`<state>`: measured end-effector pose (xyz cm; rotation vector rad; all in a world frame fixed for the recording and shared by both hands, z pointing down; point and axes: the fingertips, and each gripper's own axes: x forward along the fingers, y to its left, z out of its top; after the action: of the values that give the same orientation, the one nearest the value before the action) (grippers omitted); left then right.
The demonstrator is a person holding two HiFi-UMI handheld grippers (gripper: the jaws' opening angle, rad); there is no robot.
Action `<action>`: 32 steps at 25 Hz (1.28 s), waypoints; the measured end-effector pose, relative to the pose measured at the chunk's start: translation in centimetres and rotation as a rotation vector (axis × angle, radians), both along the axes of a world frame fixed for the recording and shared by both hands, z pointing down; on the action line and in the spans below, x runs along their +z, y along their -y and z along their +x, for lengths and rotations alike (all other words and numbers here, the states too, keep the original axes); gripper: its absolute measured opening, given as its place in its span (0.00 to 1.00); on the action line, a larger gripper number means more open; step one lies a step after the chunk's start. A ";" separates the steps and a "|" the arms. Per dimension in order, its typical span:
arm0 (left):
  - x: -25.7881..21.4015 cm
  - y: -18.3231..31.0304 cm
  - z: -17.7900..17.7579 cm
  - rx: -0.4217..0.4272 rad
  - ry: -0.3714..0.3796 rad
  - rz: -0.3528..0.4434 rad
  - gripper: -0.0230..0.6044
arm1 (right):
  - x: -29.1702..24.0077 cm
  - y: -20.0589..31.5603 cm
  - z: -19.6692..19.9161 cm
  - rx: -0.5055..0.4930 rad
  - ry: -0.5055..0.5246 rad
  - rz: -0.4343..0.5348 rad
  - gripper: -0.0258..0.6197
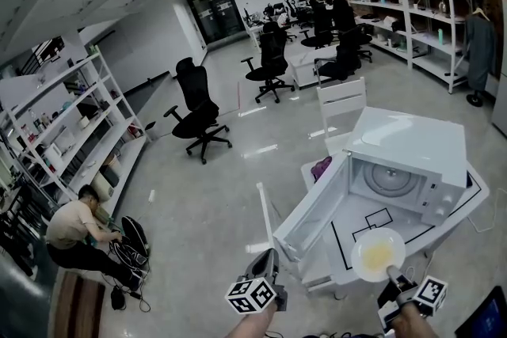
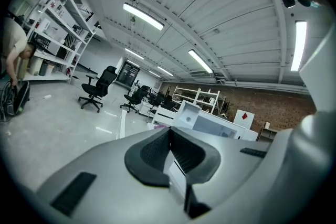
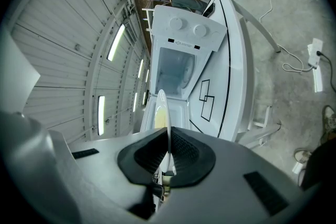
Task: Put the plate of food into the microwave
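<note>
A white microwave point(image 1: 408, 162) stands on a white table point(image 1: 474, 194) with its door point(image 1: 313, 211) swung wide open and the cavity with its turntable showing. My right gripper point(image 1: 391, 274) is shut on the rim of a white plate point(image 1: 378, 253) with yellow food, held over the table in front of the opening. In the right gripper view the plate point(image 3: 161, 112) shows edge-on between the pads of this gripper point(image 3: 168, 159), facing the open microwave point(image 3: 181, 68). My left gripper point(image 1: 272, 256) hangs beside the door's outer edge. Its jaws point(image 2: 169, 135) are shut with nothing between them.
Black tape outlines point(image 1: 374, 219) mark the table top. A white chair point(image 1: 342, 103) stands behind the table. Black office chairs point(image 1: 198, 111) and shelving point(image 1: 75, 131) fill the room. A person point(image 1: 75, 227) crouches by a bag at the left. A dark screen point(image 1: 487, 317) sits at the lower right corner.
</note>
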<state>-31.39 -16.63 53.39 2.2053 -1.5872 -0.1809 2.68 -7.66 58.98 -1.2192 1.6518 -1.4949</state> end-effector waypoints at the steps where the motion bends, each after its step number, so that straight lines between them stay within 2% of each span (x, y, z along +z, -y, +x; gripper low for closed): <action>1: 0.1 -0.1 0.0 -0.001 0.000 -0.003 0.05 | 0.0 0.1 -0.1 -0.001 0.001 0.000 0.05; 10: 1.7 -1.6 0.1 0.028 -0.002 -0.037 0.05 | 0.1 0.6 -0.8 0.015 0.019 -0.015 0.05; 21: 4.2 -3.9 1.7 0.119 -0.005 -0.092 0.05 | 1.5 2.0 0.3 0.105 0.021 -0.037 0.05; 32: 5.9 -3.5 7.5 0.230 -0.006 -0.138 0.05 | 3.3 5.5 2.9 0.133 0.025 -0.072 0.05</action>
<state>-23.88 -13.11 59.29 2.2535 -1.2888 -0.0107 5.60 -13.17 62.26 -1.3176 1.4818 -1.4923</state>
